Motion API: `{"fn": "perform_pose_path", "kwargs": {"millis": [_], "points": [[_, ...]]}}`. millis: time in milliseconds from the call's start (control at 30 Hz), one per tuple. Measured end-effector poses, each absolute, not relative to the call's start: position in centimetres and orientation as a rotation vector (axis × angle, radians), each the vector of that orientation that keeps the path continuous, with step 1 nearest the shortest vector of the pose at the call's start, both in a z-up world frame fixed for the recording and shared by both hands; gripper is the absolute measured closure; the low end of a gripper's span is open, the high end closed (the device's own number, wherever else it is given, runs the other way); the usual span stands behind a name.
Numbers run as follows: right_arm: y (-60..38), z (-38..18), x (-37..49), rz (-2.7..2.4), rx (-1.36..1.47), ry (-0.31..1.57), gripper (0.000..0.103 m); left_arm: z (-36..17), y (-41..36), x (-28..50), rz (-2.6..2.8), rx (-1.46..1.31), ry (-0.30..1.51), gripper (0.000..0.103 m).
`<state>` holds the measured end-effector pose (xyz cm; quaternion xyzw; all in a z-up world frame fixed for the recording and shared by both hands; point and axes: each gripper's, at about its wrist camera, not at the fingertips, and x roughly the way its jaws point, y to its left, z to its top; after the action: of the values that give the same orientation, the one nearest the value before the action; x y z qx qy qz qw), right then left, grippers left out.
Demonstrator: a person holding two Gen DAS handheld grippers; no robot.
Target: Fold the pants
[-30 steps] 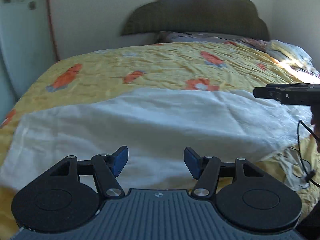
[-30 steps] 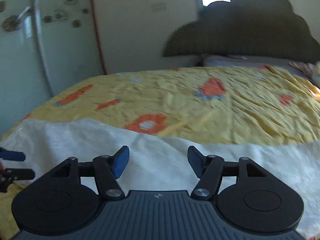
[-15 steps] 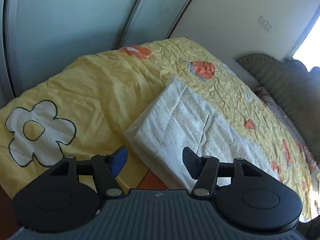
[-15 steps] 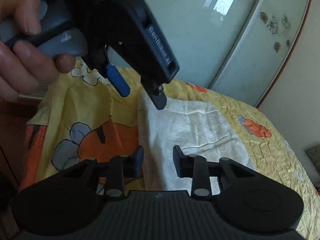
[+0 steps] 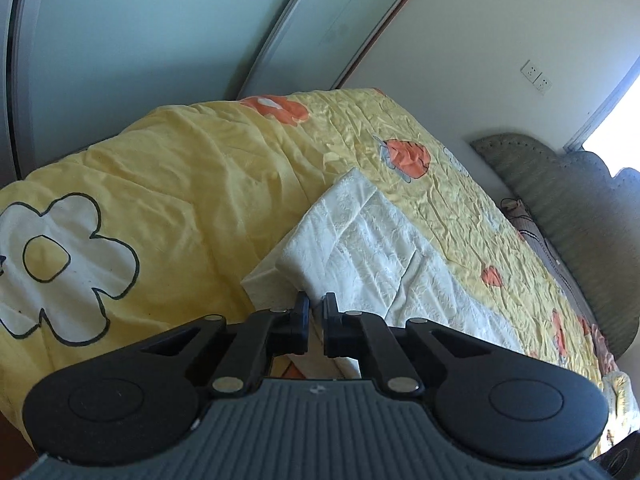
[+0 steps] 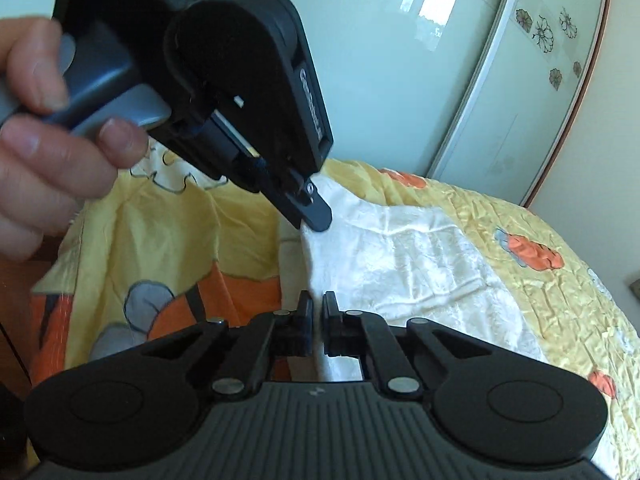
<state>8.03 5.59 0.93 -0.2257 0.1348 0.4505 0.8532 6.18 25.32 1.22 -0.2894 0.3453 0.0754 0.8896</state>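
Observation:
White textured pants (image 5: pixel 380 248) lie folded lengthwise on a yellow bedspread (image 5: pixel 180 184), their end near the bed's corner. In the left wrist view my left gripper (image 5: pixel 316 312) has its jaws closing onto the near edge of the fabric, with white cloth pinched between the pads. The right wrist view shows the pants (image 6: pixel 420 264) again, and my right gripper (image 6: pixel 317 316) closing on their near edge, fabric between its pads. There the left gripper (image 6: pixel 316 212), held by a hand (image 6: pixel 48 152), bites the same end a little farther along.
Pale green sliding wardrobe doors (image 5: pixel 140 32) stand close behind the bed's corner. A padded headboard (image 5: pixel 580 208) and window light are far right. The bedspread (image 6: pixel 540 308) hangs over the bed's edge, with brown wood (image 6: pixel 16 320) below at left.
Both grippers swung from facing the headboard to the pants' end at the bed corner, rolling as they went. Both sets of jaws went from wide open to closed on the fabric edge.

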Motion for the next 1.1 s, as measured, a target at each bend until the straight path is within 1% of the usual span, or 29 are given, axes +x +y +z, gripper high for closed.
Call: {"fn": "perform_pose_path", "kwargs": {"millis": [133,233,267,300,333,367,433,500,567,633,700,800,900,1000,1100], "points": [[5.9,0.2,8.1,0.946,-0.462,0.332,0.096,0.4,24.4,6.6,0.199,-0.511,0.766,0.096],[2.6,1.7,7.1,0.97,-0.366,0.339,0.095,0.8,23.9,6.3,0.214,-0.465,0.743,0.094],[0.6,2.3,6.7,0.963,-0.311,0.336,0.095,1.1,23.8,6.3,0.225,-0.449,0.74,0.092],[-1.5,2.8,6.4,0.94,-0.262,0.335,0.095,1.4,23.6,6.3,0.232,-0.43,0.735,0.084],[-3.8,3.1,6.1,0.894,-0.222,0.334,0.095,1.8,23.4,6.2,0.254,-0.408,0.728,0.074],[-6.5,3.2,6.0,0.823,-0.192,0.335,0.095,2.2,23.2,6.2,0.282,-0.384,0.715,0.072],[-11.5,2.6,6.0,0.655,-0.164,0.358,0.095,3.4,22.2,5.8,0.359,-0.304,0.669,0.072],[-16.1,1.7,6.3,0.491,-0.136,0.419,0.094,4.5,21.0,5.6,0.394,-0.239,0.622,0.072],[-21.5,0.1,6.4,0.35,-0.038,0.514,0.094,5.7,19.1,6.0,0.344,-0.2,0.592,0.071],[-25.4,-1.8,6.4,0.307,0.102,0.585,0.094,6.4,16.4,6.9,0.221,-0.164,0.596,0.066],[-27.6,-4.4,6.7,0.279,0.189,0.674,0.095,6.1,12.8,8.0,0.091,-0.121,0.605,0.054],[-29.2,-5.5,5.1,0.204,0.25,0.625,0.094,4.9,6.7,9.2,-0.084,-0.043,0.64,0.053],[-30.1,-4.8,3.6,0.17,0.26,0.56,0.093,3.4,0.9,9.4,-0.258,-0.01,0.668,0.051],[-31.0,-5.6,3.9,0.106,0.195,0.626,0.091,1.6,-3.9,9.2,-0.385,0.046,0.669,0.045],[-33.0,-5.8,3.0,0.018,0.205,0.603,0.09,0.1,-8.0,8.8,-0.433,0.134,0.65,0.044]]}}
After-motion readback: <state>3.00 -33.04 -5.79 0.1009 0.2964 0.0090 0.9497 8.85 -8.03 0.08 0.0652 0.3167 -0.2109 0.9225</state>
